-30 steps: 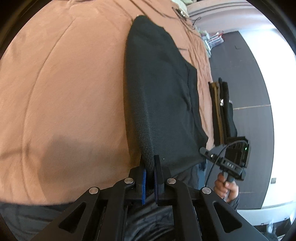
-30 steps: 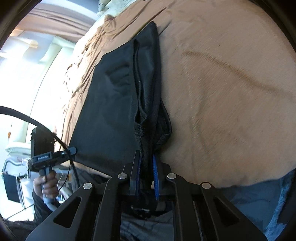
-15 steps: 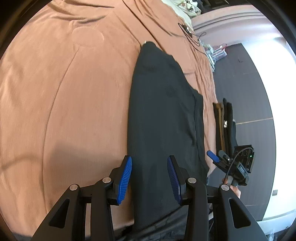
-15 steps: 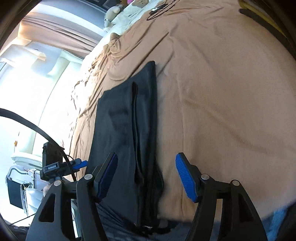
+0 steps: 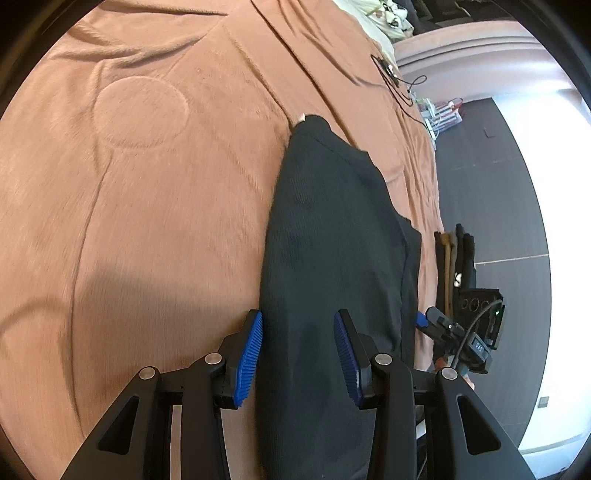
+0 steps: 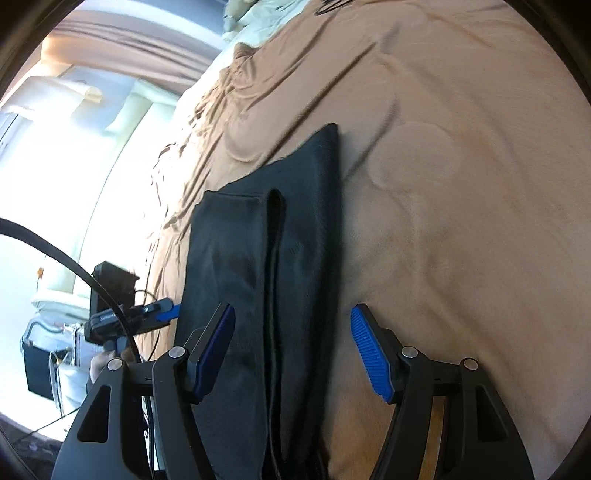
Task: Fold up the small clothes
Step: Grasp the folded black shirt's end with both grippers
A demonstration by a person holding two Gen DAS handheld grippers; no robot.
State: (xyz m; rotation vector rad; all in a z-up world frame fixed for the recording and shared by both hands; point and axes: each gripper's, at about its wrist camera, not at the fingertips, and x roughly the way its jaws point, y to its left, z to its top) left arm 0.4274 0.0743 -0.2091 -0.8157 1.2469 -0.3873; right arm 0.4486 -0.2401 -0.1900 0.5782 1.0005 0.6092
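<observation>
A black knit garment lies folded in a long strip on the tan blanket. It also shows in the right wrist view, with a folded edge running along its middle. My left gripper is open, its blue pads on either side of the garment's near end, above it. My right gripper is open wide over the garment's other near end. Neither holds cloth. Each gripper shows in the other's view: the right, the left.
The blanket covers a bed with wrinkles and a round imprint. A dark floor lies beyond the bed's right edge. Dark clothes hang at that edge. Cables and pale bedding lie at the far end.
Both grippers were shut on the garment's near edge a second ago. They opened, let it go and drew back upward. The garment now lies flat on the blanket.
</observation>
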